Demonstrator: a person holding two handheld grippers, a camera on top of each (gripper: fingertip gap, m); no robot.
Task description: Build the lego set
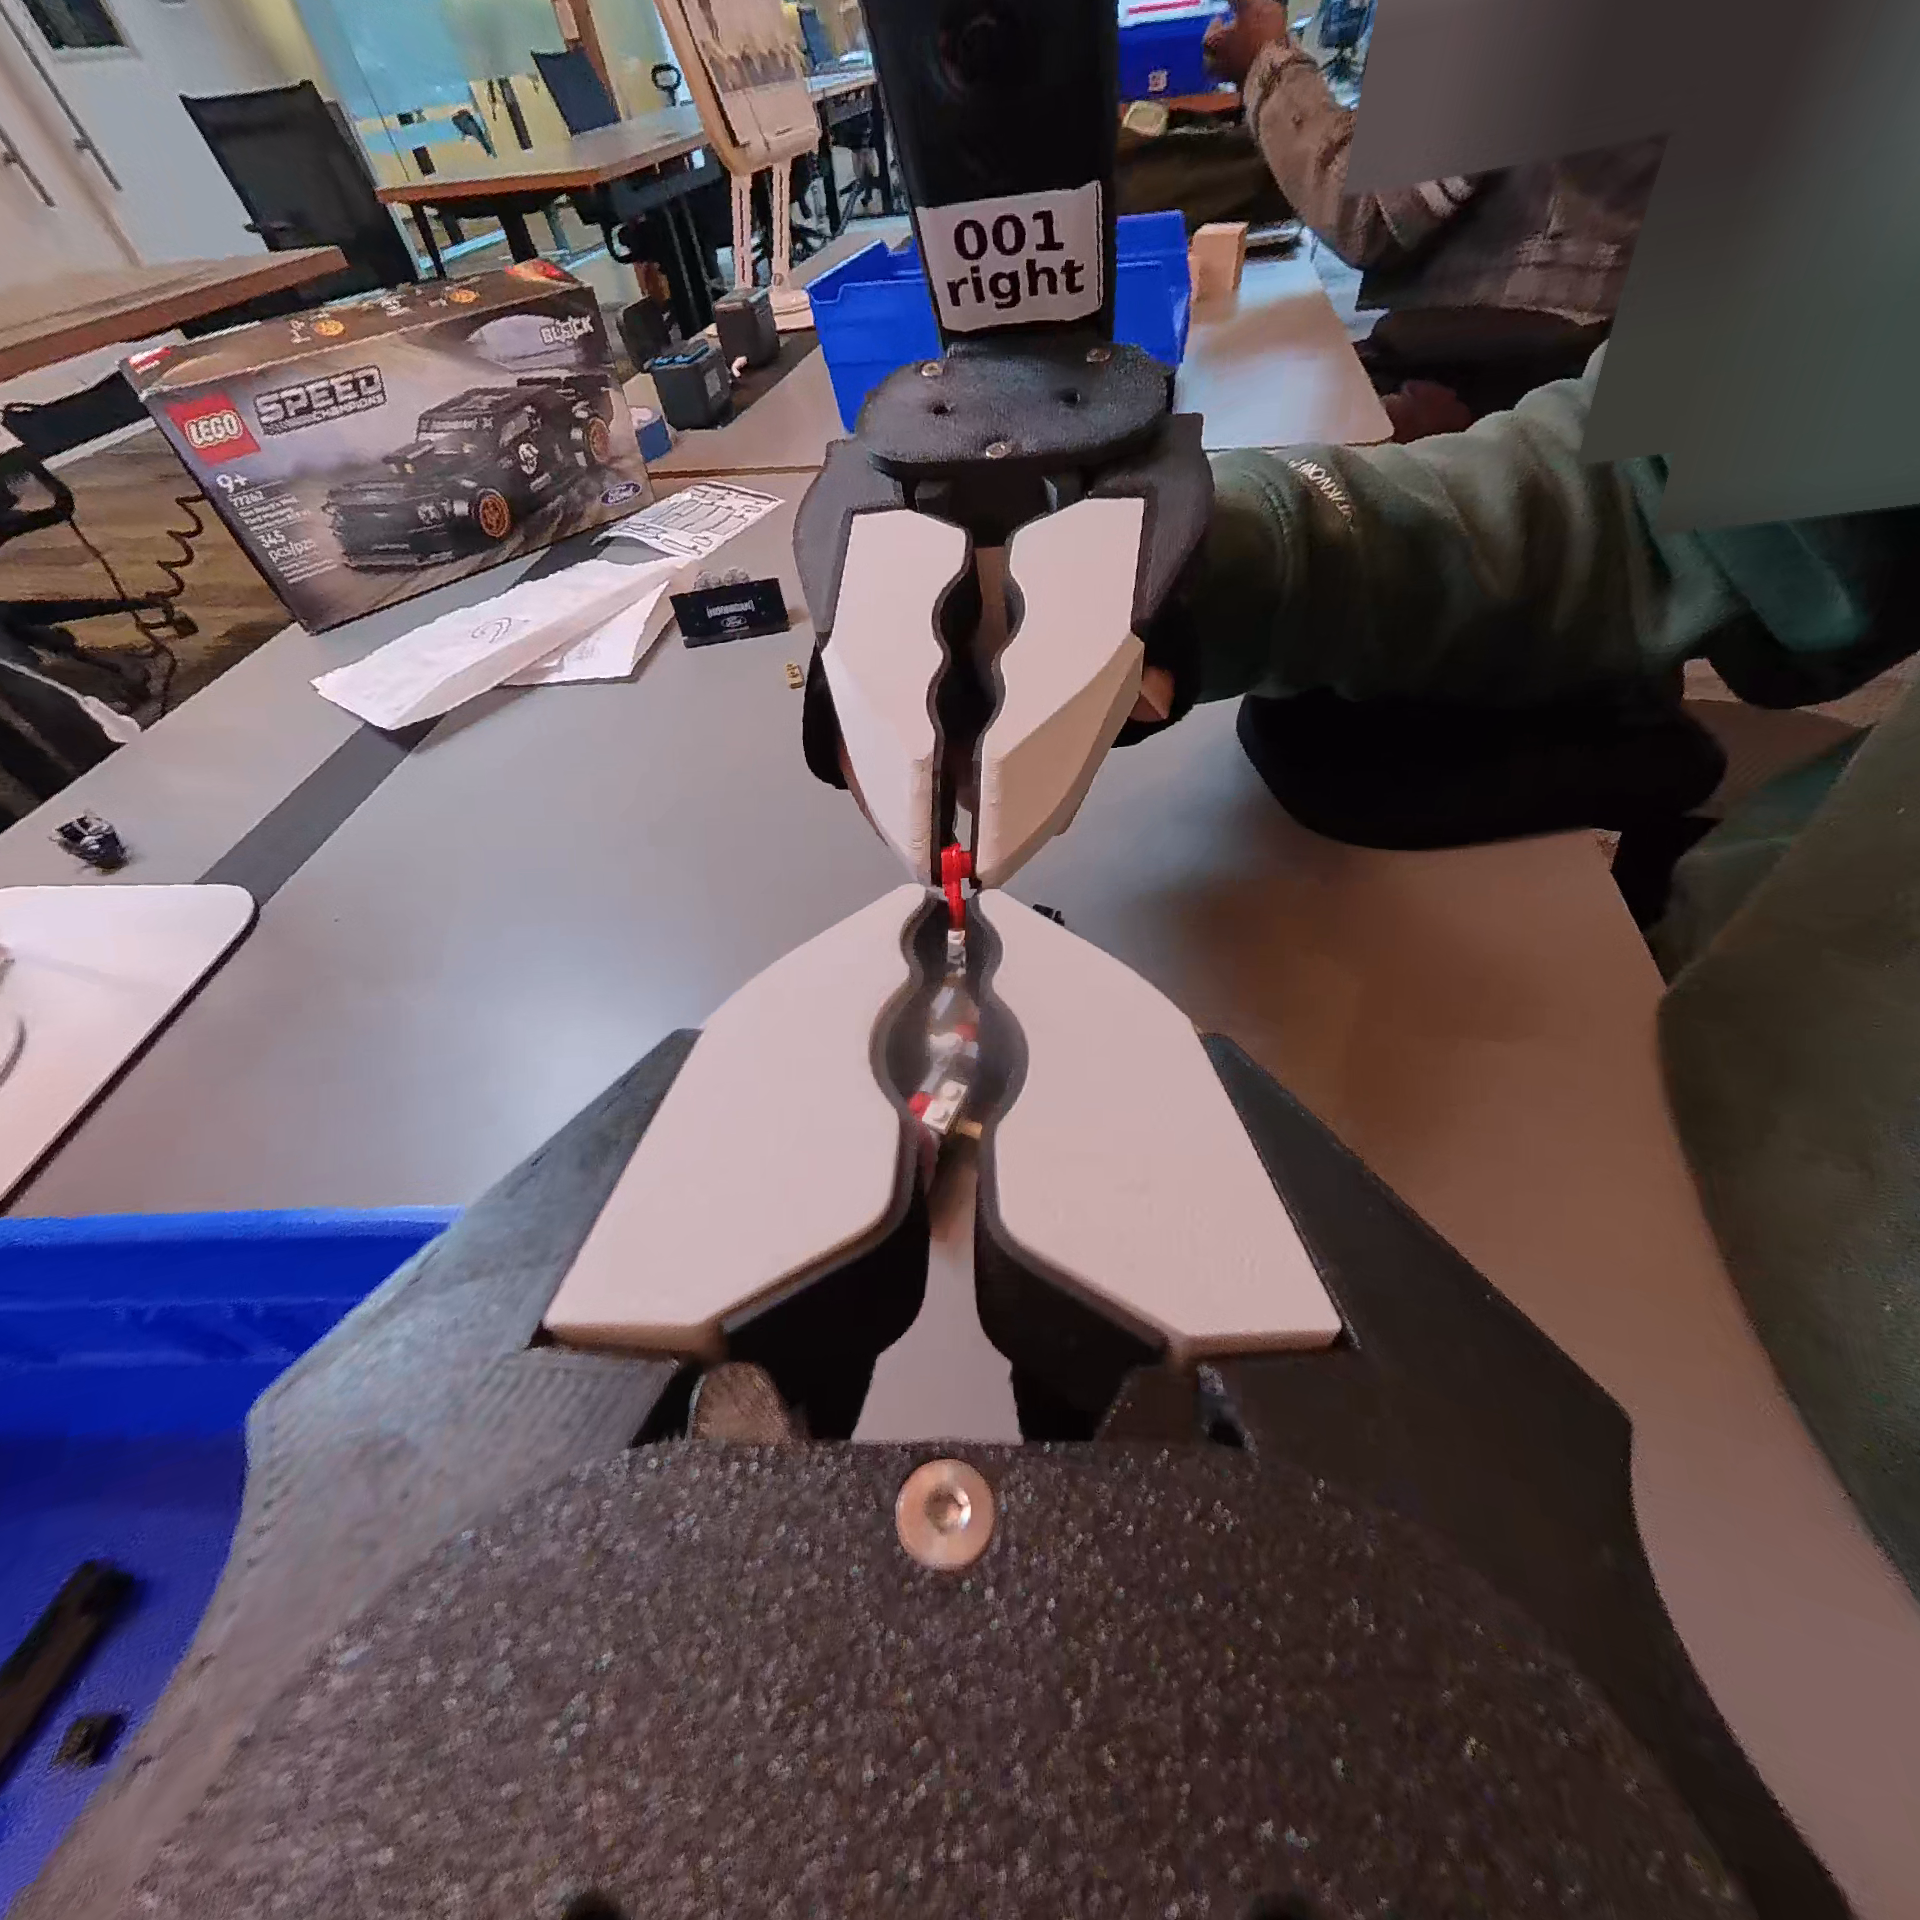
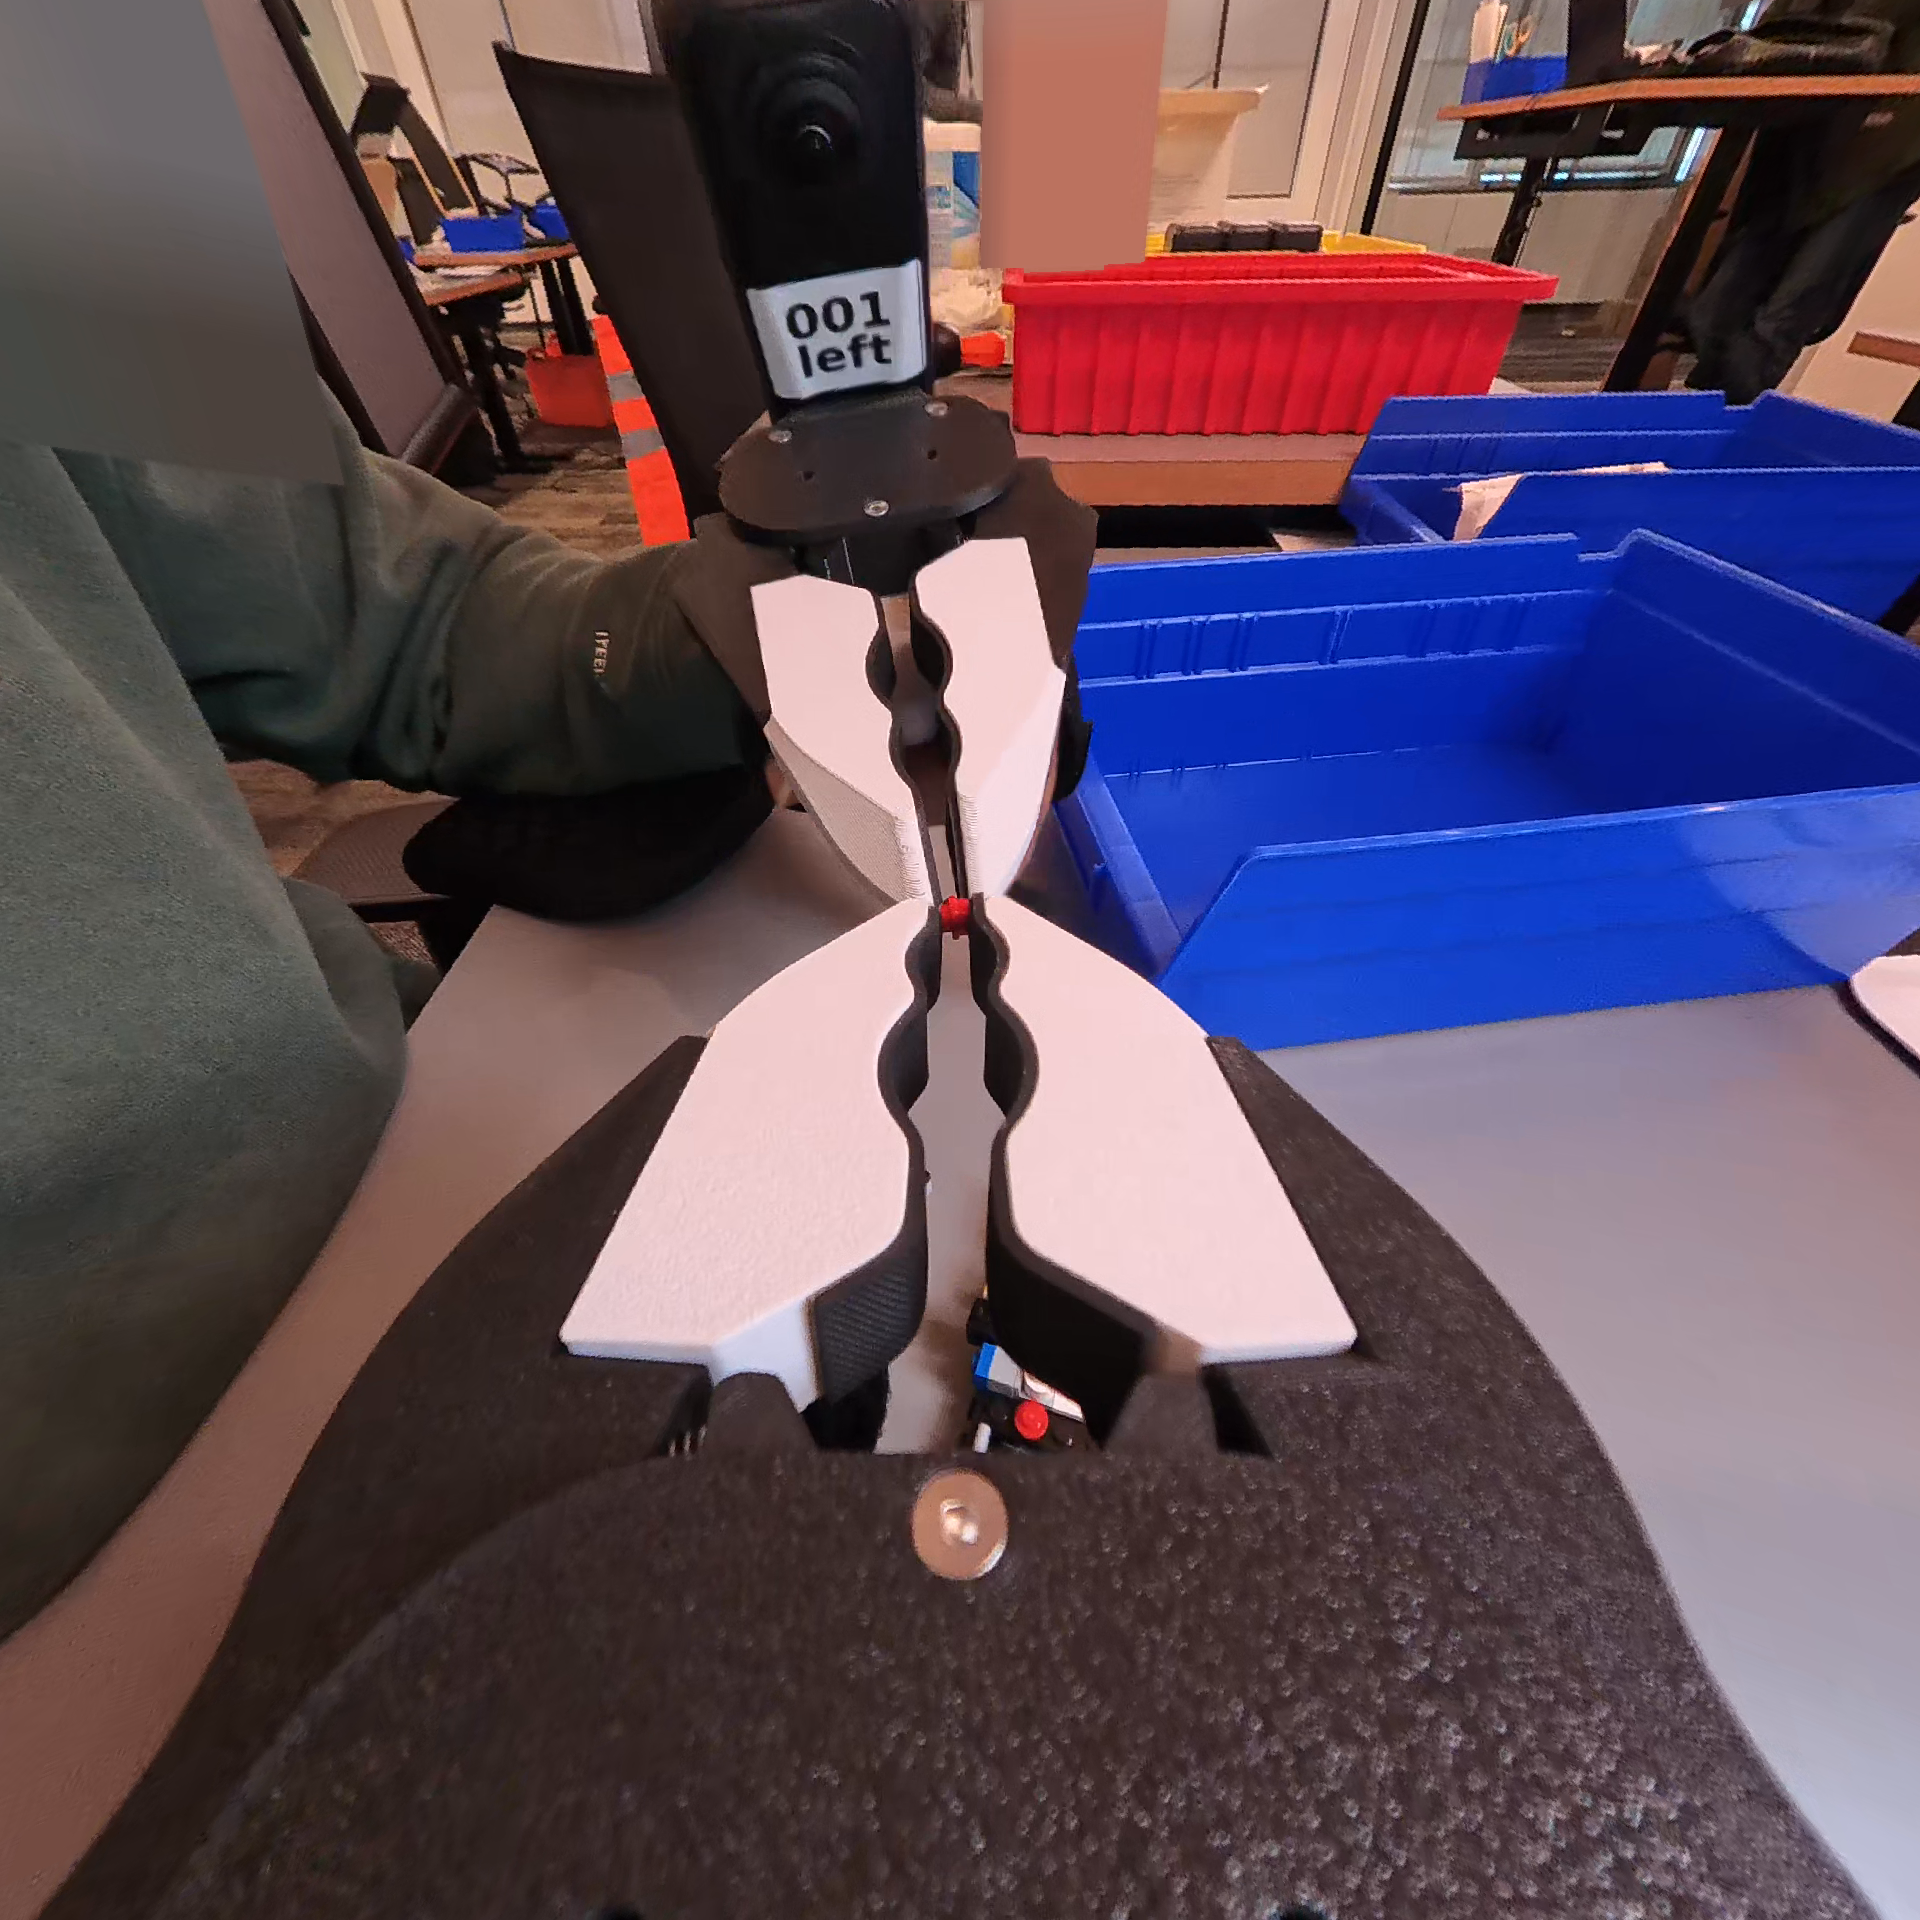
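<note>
- A small red piece (image 1: 954, 878) sits at centre frame in both wrist views, pinched exactly where the two tools meet tip to tip; its long axis runs along the line of the fingers.
- The left gripper (image 1: 951, 914) rises from the bottom of its view, nearly closed on the piece's near end.
- The right gripper (image 2: 953, 920) likewise clamps it from the other side; neither is nearer.
- More small bricks (image 1: 951, 1049) lie on the grey table (image 1: 520, 935) below.
- A blue bin (image 2: 1507, 790) stands at right.
</note>
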